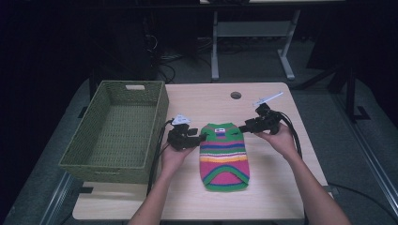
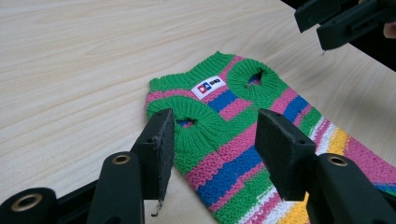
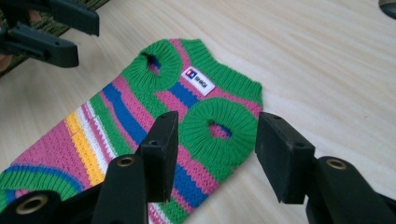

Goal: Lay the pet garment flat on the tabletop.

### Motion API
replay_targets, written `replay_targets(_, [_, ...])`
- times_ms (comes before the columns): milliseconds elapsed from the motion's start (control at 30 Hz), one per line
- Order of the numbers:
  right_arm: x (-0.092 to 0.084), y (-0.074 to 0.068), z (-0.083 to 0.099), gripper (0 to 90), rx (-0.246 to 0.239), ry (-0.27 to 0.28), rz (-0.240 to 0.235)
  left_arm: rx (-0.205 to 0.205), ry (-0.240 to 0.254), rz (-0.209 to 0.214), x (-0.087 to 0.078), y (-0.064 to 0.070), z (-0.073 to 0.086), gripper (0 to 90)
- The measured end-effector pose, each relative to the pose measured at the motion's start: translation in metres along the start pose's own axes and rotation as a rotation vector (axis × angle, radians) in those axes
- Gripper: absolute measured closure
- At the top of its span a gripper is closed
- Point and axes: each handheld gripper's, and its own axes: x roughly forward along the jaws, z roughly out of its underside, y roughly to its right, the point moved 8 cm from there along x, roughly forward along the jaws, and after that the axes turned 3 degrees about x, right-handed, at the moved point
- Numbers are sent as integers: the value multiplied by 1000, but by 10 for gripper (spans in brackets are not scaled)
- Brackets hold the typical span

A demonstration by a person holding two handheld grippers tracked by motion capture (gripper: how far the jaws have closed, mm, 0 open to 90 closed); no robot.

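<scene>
Both black tools, left (image 1: 202, 137) and right (image 1: 242, 127), have brass-ringed screw holes, trailing black cables and grey three-cornered top plates.

Your sweater (image 1: 224, 156) lies flat on the table (image 1: 263, 197), near its middle, collar end toward the far edge. The basket (image 1: 117, 131) sits on the table to the left of the sweater. Your left gripper (image 1: 202, 137) is at the sweater's left shoulder, between sweater and basket; your right gripper (image 1: 241, 127) is at its right shoulder. A round hole (image 1: 235, 95) lies in the tabletop behind the sweater.
</scene>
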Motion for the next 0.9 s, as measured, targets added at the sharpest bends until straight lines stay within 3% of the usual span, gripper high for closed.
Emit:
replay_targets(267, [-6,-7,9,473,-15,-4,-18,10,-31,-1,-1,3,3,431])
replay_targets(467, [-13,-6,14,461,15,33,-67,23,-15,7,-3,12,4,345])
replay_targets(900, [-16,-10,32,421,31,11,-129,34,7,48,-17,24,9,311])
